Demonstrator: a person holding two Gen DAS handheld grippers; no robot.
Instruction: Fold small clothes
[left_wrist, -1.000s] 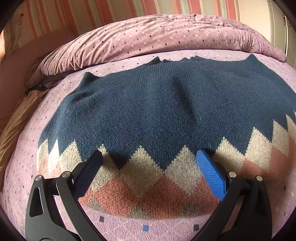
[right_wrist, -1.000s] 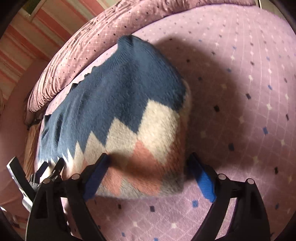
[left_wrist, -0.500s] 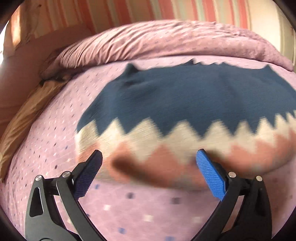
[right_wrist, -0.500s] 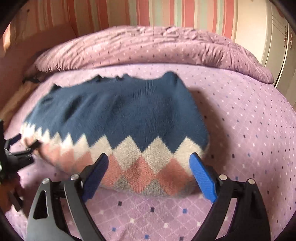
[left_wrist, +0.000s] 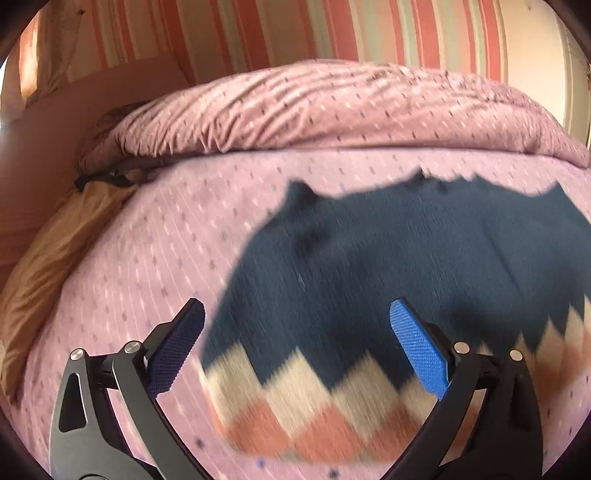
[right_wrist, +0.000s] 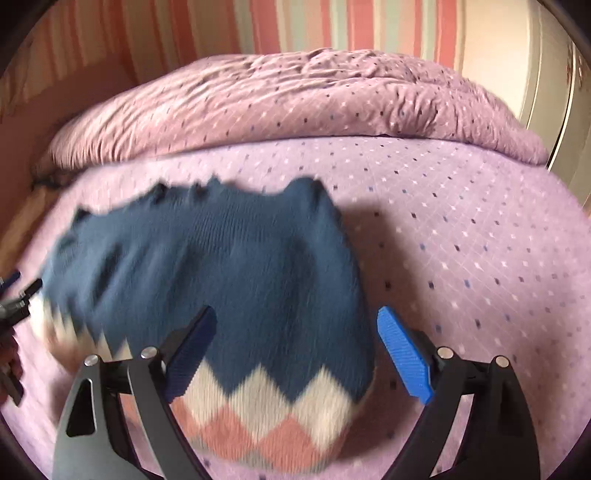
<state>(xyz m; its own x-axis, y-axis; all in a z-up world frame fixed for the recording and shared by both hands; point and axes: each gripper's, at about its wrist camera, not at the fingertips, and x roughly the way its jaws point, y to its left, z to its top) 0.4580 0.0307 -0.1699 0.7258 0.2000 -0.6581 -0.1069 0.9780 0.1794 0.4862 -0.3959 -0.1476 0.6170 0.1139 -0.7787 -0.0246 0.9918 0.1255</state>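
Note:
A small navy knit sweater (left_wrist: 388, 258) with a cream and salmon zigzag hem lies flat on the purple bedsheet (left_wrist: 166, 240). My left gripper (left_wrist: 295, 343) is open and empty, above the sweater's near left hem corner. In the right wrist view the same sweater (right_wrist: 229, 266) lies ahead, and my right gripper (right_wrist: 295, 347) is open and empty above its near right hem corner. The left gripper's tips (right_wrist: 14, 295) show at the far left edge of that view. Both views are motion-blurred.
A rumpled purple duvet (right_wrist: 295, 103) is heaped along the back of the bed. A tan sheet (left_wrist: 48, 266) hangs at the left side. A striped wall stands behind, and a white door frame (right_wrist: 546, 92) is at the right.
Both grippers have pulled back and up from the sweater's hem and stayed open. The left one has shifted left, the right one now looks squarely at the right hem corner.

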